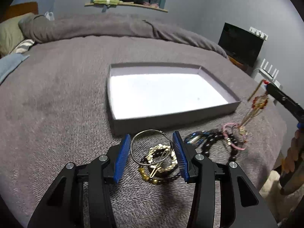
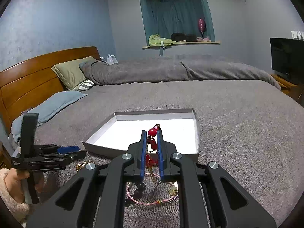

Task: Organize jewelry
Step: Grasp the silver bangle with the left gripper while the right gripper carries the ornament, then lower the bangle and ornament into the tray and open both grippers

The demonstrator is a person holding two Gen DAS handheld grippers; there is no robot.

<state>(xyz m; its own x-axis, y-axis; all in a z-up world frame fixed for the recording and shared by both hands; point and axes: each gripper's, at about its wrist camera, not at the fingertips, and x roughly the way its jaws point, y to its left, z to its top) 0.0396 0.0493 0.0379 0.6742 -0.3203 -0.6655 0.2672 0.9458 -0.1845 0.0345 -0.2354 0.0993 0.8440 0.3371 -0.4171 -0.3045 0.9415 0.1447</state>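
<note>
Right gripper stood clenched on the red bead necklace, its strand hanging lengthwise down between the jaws, lifted off the bed. The white box lay directly ahead of those jaws and below, so this hand seemed the nearer for the drop. Left gripper was released, jaws spread either side of the silver bangle resting on gold pieces; box just beyond.

A wooden headboard, olive pillow, black television and teal curtain.
</note>
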